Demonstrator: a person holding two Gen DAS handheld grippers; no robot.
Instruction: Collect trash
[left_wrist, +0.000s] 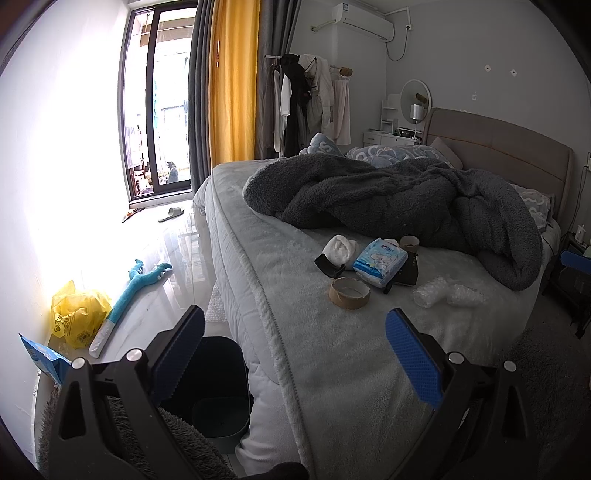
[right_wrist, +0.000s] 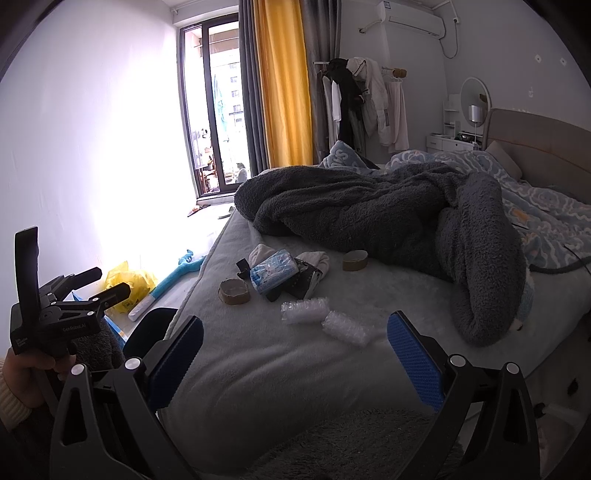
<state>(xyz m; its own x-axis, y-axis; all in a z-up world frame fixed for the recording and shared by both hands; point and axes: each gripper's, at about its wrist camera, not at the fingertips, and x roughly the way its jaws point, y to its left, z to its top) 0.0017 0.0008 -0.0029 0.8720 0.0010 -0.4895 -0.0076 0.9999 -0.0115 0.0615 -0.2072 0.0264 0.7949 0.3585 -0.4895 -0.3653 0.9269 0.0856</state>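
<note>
Trash lies on the bed (left_wrist: 314, 350): a cardboard tape core (left_wrist: 349, 292), a blue tissue pack (left_wrist: 380, 261), crumpled bubble wrap (left_wrist: 447, 294), a second cardboard roll (left_wrist: 409, 242), white socks (left_wrist: 340, 250) and black items (left_wrist: 327, 266). A dark bin (left_wrist: 218, 391) stands on the floor by the bed's corner. My left gripper (left_wrist: 295, 354) is open and empty, above the bed corner and bin. My right gripper (right_wrist: 295, 354) is open and empty, over the bed's near edge; bubble wrap (right_wrist: 325, 317), the tape core (right_wrist: 233, 290) and tissue pack (right_wrist: 272, 275) lie ahead. The left gripper (right_wrist: 110, 286) shows at left.
A heaped dark grey blanket (left_wrist: 406, 199) lies behind the trash. On the floor at left lie a yellow plastic bag (left_wrist: 77, 314), a blue plush toy (left_wrist: 136, 291) and a blue packet (left_wrist: 42, 356). A fluffy rug (right_wrist: 351, 443) lies below.
</note>
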